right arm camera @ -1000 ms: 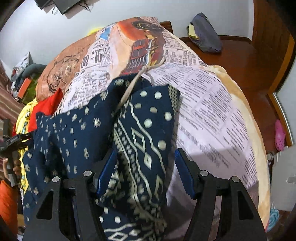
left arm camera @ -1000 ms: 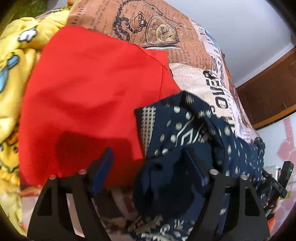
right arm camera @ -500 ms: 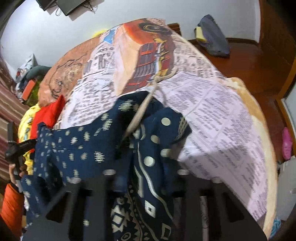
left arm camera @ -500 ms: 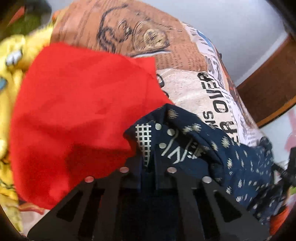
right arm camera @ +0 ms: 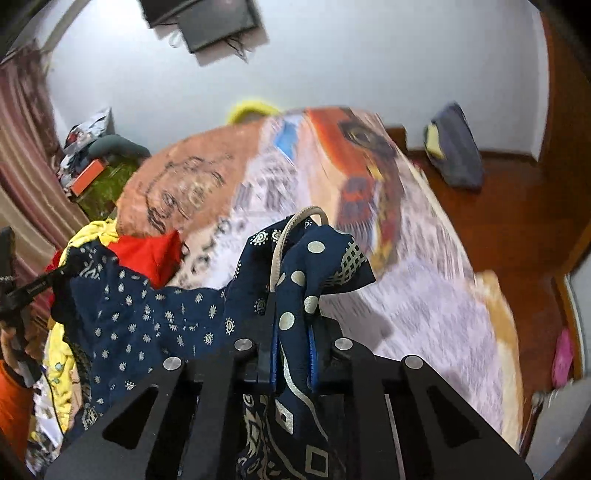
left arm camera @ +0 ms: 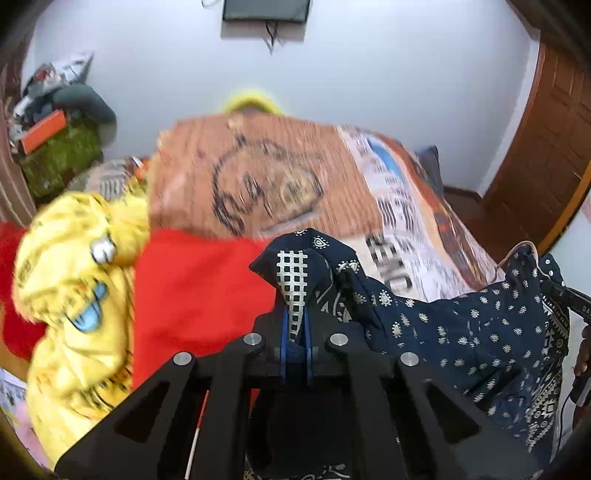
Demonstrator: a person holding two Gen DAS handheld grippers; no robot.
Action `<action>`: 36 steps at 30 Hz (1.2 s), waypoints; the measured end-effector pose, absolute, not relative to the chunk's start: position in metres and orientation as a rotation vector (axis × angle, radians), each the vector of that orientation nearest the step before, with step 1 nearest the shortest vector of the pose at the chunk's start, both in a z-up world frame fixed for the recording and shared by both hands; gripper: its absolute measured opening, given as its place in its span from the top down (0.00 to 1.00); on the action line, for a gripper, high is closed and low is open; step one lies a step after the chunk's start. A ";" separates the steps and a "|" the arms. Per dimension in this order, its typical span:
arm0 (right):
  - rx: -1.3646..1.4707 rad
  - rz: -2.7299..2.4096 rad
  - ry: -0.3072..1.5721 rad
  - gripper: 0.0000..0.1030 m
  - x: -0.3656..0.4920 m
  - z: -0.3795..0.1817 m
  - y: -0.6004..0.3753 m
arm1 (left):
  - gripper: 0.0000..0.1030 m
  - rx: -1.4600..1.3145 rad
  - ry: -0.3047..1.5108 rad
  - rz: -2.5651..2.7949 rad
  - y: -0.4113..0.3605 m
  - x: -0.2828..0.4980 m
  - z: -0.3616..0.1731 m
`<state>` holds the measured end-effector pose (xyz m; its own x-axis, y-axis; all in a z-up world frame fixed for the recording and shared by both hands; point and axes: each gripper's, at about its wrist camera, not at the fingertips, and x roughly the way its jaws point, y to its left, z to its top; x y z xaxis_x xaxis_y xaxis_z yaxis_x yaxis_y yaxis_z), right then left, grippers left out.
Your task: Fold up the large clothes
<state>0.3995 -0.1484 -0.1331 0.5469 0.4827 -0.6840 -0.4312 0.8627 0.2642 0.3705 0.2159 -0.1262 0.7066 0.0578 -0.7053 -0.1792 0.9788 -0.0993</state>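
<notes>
Navy garment lifted above bed, clamped at one corner by left gripper, another by right gripper. Step: spreading. Next, probably: pull taut, lay flat.

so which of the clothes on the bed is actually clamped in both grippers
The navy patterned garment: the left gripper and right gripper each pinch a corner. The red garment and yellow cartoon-print one lie ungripped.

Home bedroom: bed w/ newspaper-print blanket, wall-mounted TV, wood floor, curtain, clothes piles.
</notes>
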 end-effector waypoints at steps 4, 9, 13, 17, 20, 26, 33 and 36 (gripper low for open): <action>0.053 0.543 0.800 0.91 0.424 -0.124 -0.125 | 0.94 -0.151 0.754 0.172 0.230 0.385 -0.113; 0.046 0.515 0.814 0.92 0.460 -0.133 -0.107 | 0.94 -0.178 0.767 0.229 0.255 0.414 -0.124; 0.032 0.483 0.878 0.92 0.488 -0.158 -0.096 | 0.94 -0.213 0.826 0.268 0.272 0.439 -0.156; 0.027 0.437 0.942 0.92 0.508 -0.191 -0.096 | 0.94 -0.268 0.909 0.286 0.289 0.457 -0.197; 0.057 0.439 0.995 0.91 0.515 -0.212 -0.105 | 0.93 -0.325 0.970 0.289 0.303 0.462 -0.228; -0.020 0.421 0.993 0.89 0.508 -0.221 -0.103 | 0.91 -0.345 1.040 0.273 0.314 0.457 -0.254; -0.066 0.381 0.998 0.84 0.477 -0.201 -0.113 | 0.63 -0.224 1.078 0.306 0.301 0.438 -0.236; -0.054 0.381 0.989 0.67 0.463 -0.189 -0.122 | 0.55 -0.188 1.072 0.291 0.293 0.419 -0.220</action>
<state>0.4632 -0.1215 -0.1887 0.4891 0.2889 -0.8230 -0.3378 0.9326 0.1267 0.4191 0.2925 -0.2205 0.4457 0.1426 -0.8838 -0.3237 0.9461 -0.0106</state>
